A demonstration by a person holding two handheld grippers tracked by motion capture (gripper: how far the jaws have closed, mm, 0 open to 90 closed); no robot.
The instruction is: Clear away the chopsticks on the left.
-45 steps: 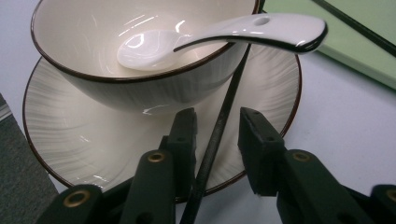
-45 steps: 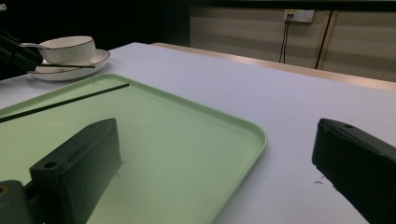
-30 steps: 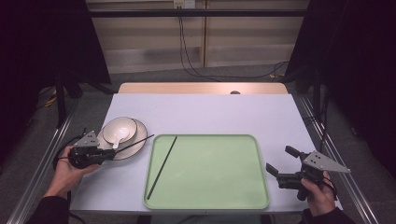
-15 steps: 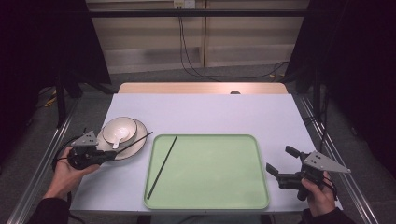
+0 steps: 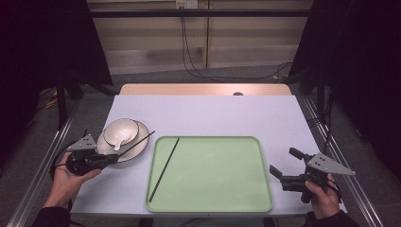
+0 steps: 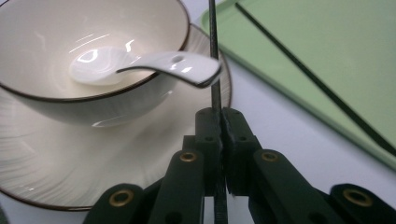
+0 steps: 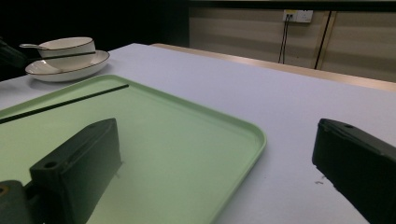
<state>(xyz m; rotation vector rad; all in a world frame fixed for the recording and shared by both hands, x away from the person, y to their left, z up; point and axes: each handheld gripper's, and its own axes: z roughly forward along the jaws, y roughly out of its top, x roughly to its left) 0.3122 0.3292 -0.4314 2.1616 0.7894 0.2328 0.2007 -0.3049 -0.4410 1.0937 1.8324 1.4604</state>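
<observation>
My left gripper (image 5: 112,157) (image 6: 219,116) is shut on a thin black chopstick (image 5: 137,143) (image 6: 214,51), held just off the near edge of a cream plate (image 5: 137,147) (image 6: 60,163). The stick slants up and right across the plate's rim. A cream bowl (image 5: 121,130) (image 6: 56,98) stands on that plate with a white spoon (image 5: 118,140) (image 6: 173,65) in it. A second black chopstick (image 5: 164,169) (image 6: 317,84) (image 7: 65,103) lies along the left side of the green tray (image 5: 213,203) (image 7: 243,135). My right gripper (image 5: 284,162) (image 7: 215,140) stands open at the tray's right edge, holding nothing.
The pale table (image 5: 208,113) reaches back to a wooden strip (image 5: 203,89) along its far edge. Metal rails (image 5: 42,165) run down both sides. The bowl and plate (image 7: 65,63) sit at the far left in the right gripper view.
My left gripper has drawn slightly left and toward the person with the chopstick still in it. The right gripper has not moved.
</observation>
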